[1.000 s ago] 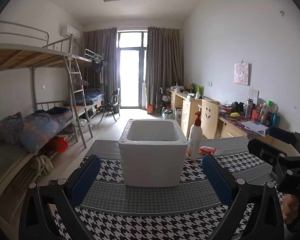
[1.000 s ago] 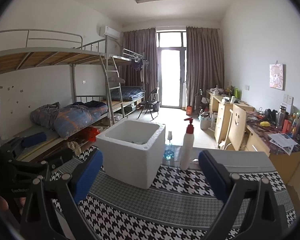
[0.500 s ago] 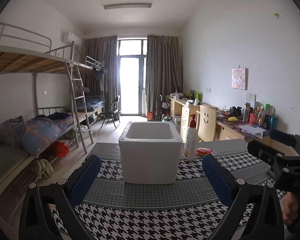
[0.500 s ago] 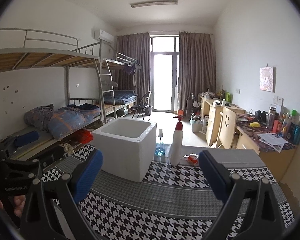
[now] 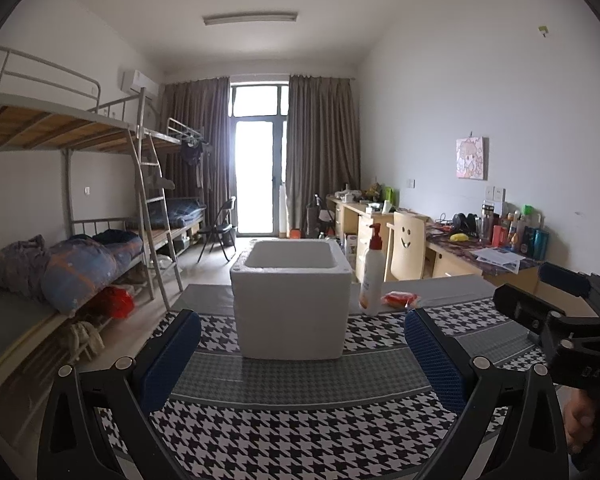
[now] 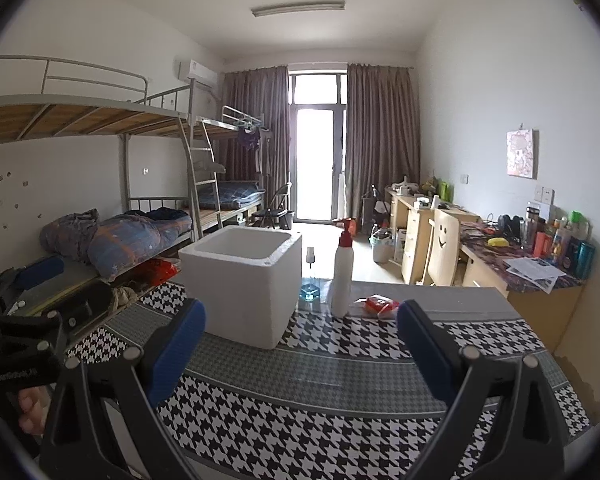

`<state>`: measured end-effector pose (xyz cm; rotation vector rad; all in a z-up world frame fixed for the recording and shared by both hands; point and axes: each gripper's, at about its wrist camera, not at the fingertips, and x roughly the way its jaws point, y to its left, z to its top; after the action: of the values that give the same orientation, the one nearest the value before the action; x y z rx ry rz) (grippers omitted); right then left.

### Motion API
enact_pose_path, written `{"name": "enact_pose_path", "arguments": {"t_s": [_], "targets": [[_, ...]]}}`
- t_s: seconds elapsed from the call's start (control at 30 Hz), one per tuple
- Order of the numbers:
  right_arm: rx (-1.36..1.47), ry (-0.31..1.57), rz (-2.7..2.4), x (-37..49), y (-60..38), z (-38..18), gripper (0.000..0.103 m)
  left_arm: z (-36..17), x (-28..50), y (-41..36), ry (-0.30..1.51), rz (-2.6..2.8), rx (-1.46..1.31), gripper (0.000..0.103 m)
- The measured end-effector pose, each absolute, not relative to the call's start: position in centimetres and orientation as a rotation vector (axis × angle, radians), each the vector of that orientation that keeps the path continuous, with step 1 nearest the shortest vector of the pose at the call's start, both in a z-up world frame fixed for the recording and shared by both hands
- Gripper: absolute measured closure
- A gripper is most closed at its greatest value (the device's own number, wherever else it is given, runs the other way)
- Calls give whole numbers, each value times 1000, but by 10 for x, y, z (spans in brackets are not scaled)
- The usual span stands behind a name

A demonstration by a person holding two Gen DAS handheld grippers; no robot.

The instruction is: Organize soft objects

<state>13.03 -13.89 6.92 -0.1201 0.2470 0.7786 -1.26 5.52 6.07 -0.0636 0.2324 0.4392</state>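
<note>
A white foam box (image 5: 292,300) (image 6: 246,276) stands open-topped on the houndstooth tablecloth (image 5: 300,432) (image 6: 320,412). To its right lies a small red soft packet (image 5: 400,299) (image 6: 378,303) near the cloth's far edge. My left gripper (image 5: 300,360) is open, its blue pads well short of the box with nothing between them. My right gripper (image 6: 300,344) is open too and holds nothing. Each view shows the other gripper at its side edge. The inside of the box is hidden.
A white pump bottle (image 5: 371,276) (image 6: 342,276) with a red top stands between the box and the packet. A small blue glass bottle (image 6: 310,280) sits behind the box. Bunk beds (image 5: 60,264) line the left, desks (image 5: 480,256) and a chair the right.
Both grippers have drawn back and tilted up a little, so the box, bottle and packet look smaller and farther off. Both stay open and hold nothing.
</note>
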Motion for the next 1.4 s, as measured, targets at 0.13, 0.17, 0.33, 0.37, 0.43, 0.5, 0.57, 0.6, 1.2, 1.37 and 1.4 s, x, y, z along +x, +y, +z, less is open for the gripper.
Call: {"name": "enact_pose_path", "arguments": {"t_s": [0.13, 0.17, 0.33, 0.37, 0.43, 0.5, 0.57, 0.6, 1.2, 1.37, 1.4], "targets": [[-108, 220, 775, 125, -147, 62, 5, 53, -12, 54, 234, 437, -74, 1], [-104, 211, 770, 124, -149, 61, 5, 51, -12, 53, 233, 436, -77, 1], [-75, 196, 761, 123, -155, 50, 5, 43, -14, 50, 225, 444, -74, 1], [-71, 195, 762, 124, -156, 48, 5, 42, -14, 50, 224, 445, -72, 1], [-65, 202, 768, 126, -157, 45, 5, 39, -15, 50, 219, 452, -69, 1], [-69, 207, 761, 127, -158, 41, 5, 37, -16, 50, 215, 454, -69, 1], [-72, 211, 755, 127, -159, 37, 5, 35, -16, 51, 215, 454, -68, 1], [-71, 216, 756, 127, -159, 36, 5, 34, -16, 51, 216, 456, -66, 1], [-67, 237, 706, 120, -167, 8, 5, 23, -19, 52, 224, 442, -55, 1], [-57, 256, 708, 122, -167, 5, 5, 19, -19, 55, 235, 436, -60, 1], [-57, 257, 709, 122, -167, 5, 5, 18, -19, 55, 239, 433, -62, 1]]}}
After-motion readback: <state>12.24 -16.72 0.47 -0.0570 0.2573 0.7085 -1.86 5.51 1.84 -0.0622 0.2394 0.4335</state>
